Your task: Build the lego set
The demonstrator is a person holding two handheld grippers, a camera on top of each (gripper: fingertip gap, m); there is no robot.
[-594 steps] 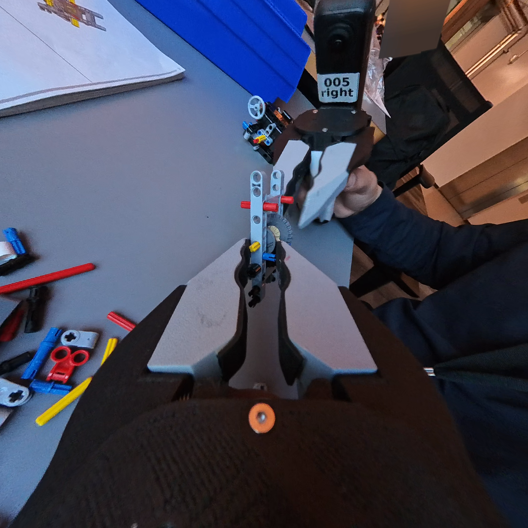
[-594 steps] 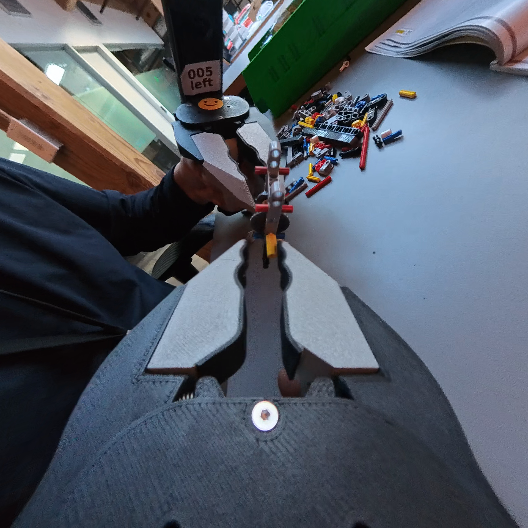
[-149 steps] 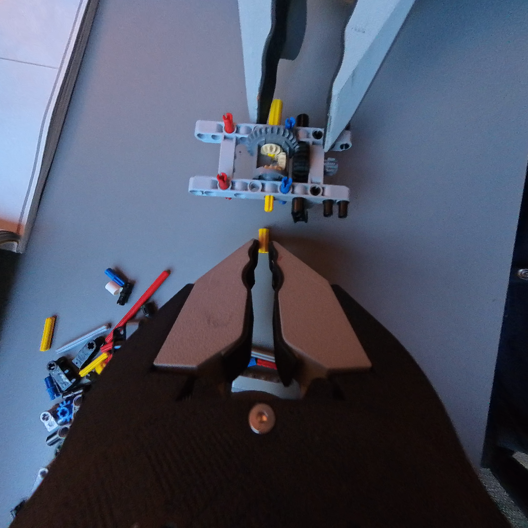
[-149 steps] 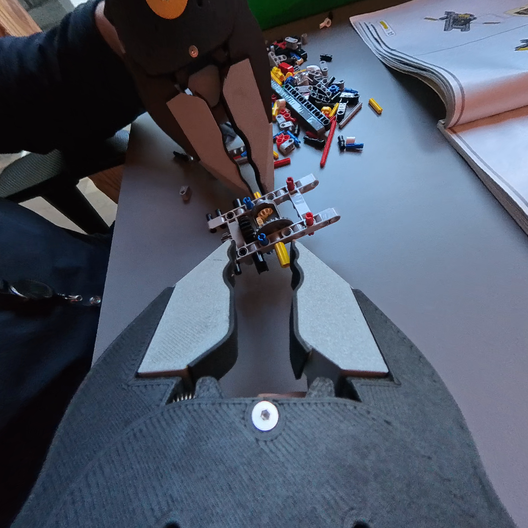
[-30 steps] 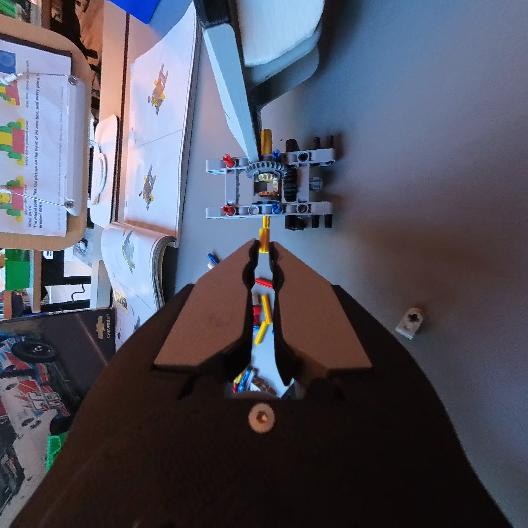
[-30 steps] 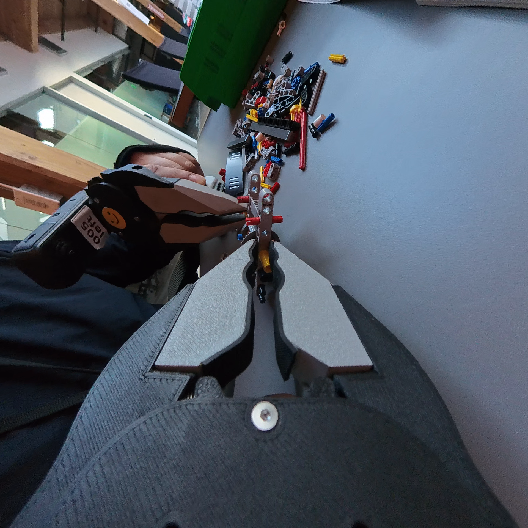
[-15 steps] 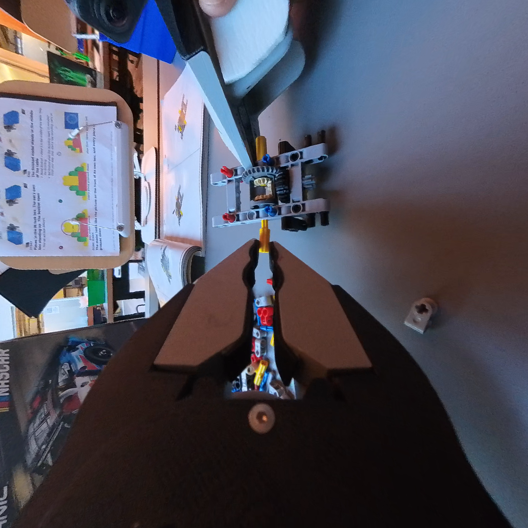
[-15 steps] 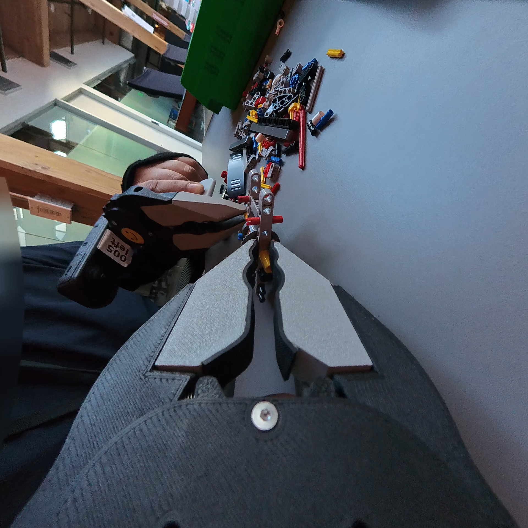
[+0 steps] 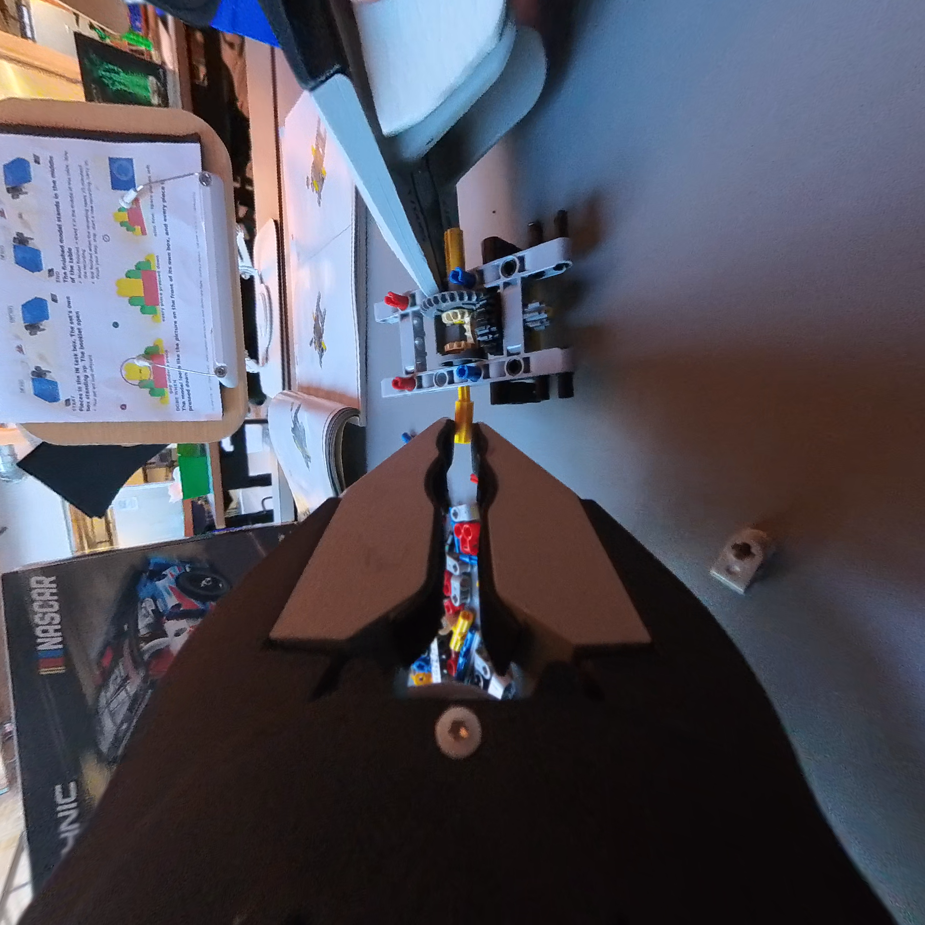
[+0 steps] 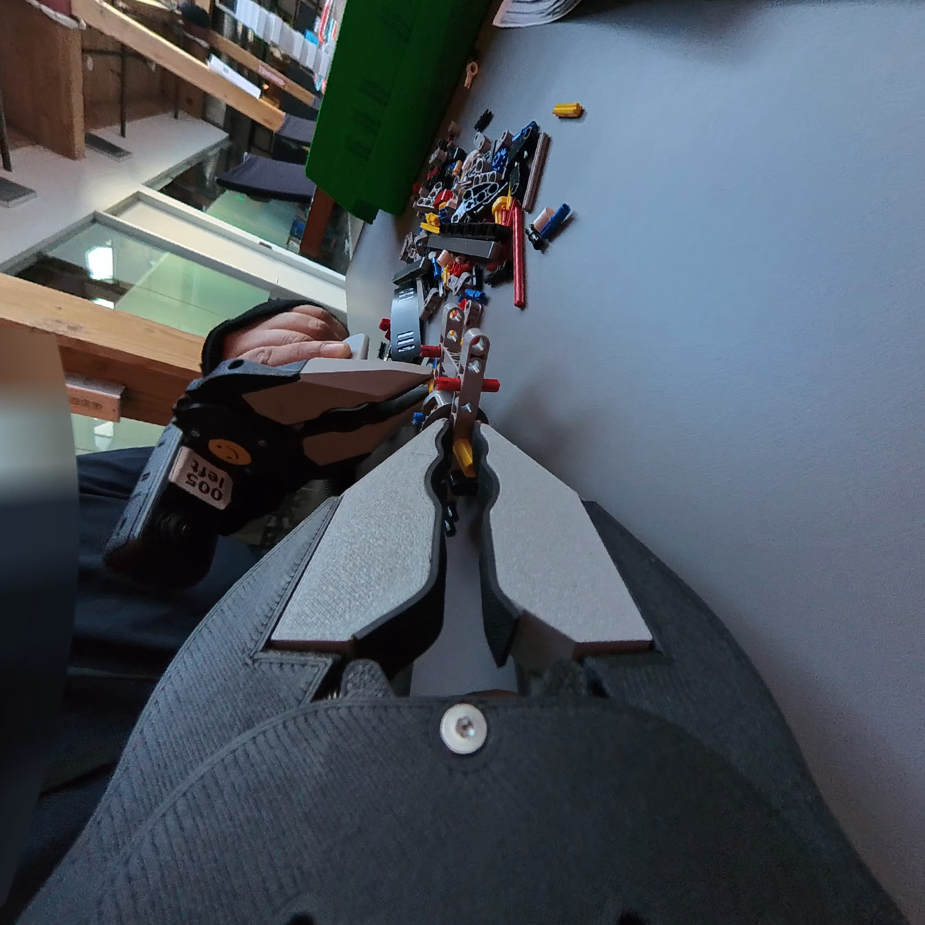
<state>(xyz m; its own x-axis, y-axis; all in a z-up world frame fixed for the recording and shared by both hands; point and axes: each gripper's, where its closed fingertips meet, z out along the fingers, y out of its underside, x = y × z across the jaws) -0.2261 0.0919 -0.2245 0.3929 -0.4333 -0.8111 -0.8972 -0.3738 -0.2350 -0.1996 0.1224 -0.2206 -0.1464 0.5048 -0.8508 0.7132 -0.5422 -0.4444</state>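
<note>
Both your tongs pinch: left tongs (image 9: 461, 429) grip the yellow axle (image 9: 463, 416), half-entered in the gear frame (image 9: 475, 325); right tongs (image 10: 460, 435) clamp that frame mid-frame.

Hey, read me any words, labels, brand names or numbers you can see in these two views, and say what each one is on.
I won't repeat the writing itself, only say where it stands.
White printed sheet on the wooden clipboard: small print beside coloured brick drawings.
Dark cardboard box with a race-car picture: large white brand lettering.
White label on the left gripper: short dark characters.
Open white booklet: any print is too small to read.
</note>
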